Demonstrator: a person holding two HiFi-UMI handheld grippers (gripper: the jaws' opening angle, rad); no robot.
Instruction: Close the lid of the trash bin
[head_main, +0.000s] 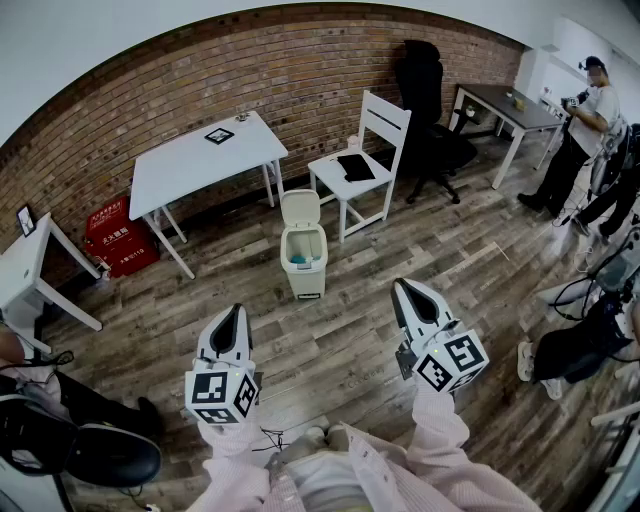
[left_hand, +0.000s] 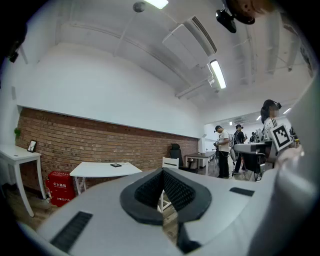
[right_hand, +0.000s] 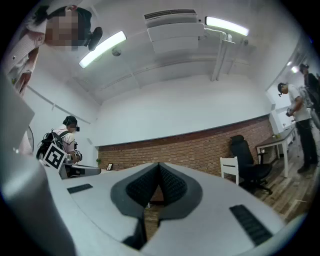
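At the approach step, with nothing touched yet. Holding the left gripper (head_main: 233, 318) and the right gripper (head_main: 408, 295) about level over the wooden floor (head_main: 335, 350), each with jaws pressed together on nothing, well apart from the trash bin (head_main: 303, 262). Found toward the floor's far edge by the brick wall (head_main: 150, 100), between the white table (head_main: 200, 160) and the white chair (head_main: 360, 165), with the lid (head_main: 300, 208) tipped up and back. Next, probably: to step closer, reach behind the lid's top edge and push it forward and down. Too small to read – the hinge and something bluish inside; missing from both gripper views – the bin itself.
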